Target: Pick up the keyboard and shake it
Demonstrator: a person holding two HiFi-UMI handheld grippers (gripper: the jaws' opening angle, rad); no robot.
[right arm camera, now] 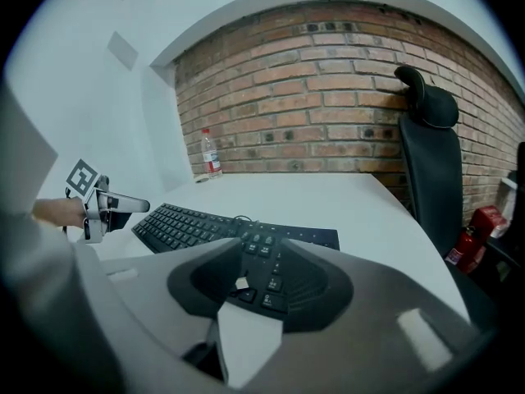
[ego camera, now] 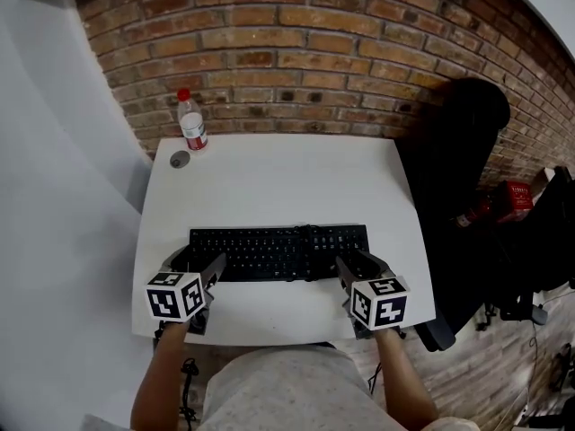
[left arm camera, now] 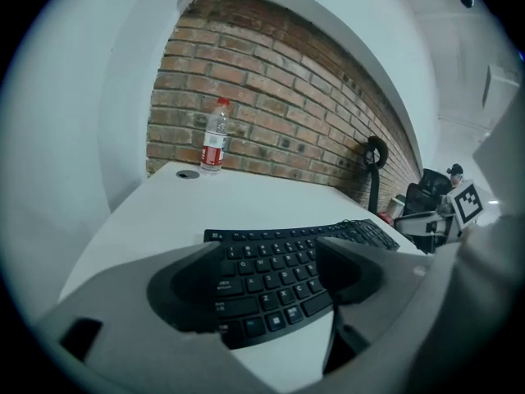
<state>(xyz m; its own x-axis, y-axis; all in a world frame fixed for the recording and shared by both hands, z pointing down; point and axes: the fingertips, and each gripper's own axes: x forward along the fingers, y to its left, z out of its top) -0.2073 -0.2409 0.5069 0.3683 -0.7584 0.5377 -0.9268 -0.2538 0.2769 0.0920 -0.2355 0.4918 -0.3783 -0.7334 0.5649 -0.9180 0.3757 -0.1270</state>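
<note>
Keyboard [ego camera: 278, 252]: flat on the table [ego camera: 287, 173], long axis running side to side before you.
Left gripper [ego camera: 196, 260]: your jaws stand wide around its left end, unclamped.
Right gripper [ego camera: 362, 263]: narrower gap, around its right end, unclamped.

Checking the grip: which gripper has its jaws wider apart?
The left gripper: its jaws gape over the keyboard's letter keys; the right gripper's leave a narrow gap.

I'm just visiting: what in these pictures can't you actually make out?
- Water bottle: label print too small in every view.
- Small round grey thing beside it: too small to identify.
- Keyboard: in the head view, its two ends are covered by the left gripper and right gripper.
- Red container past the chair: partly hidden, print blurred, head view.
</note>
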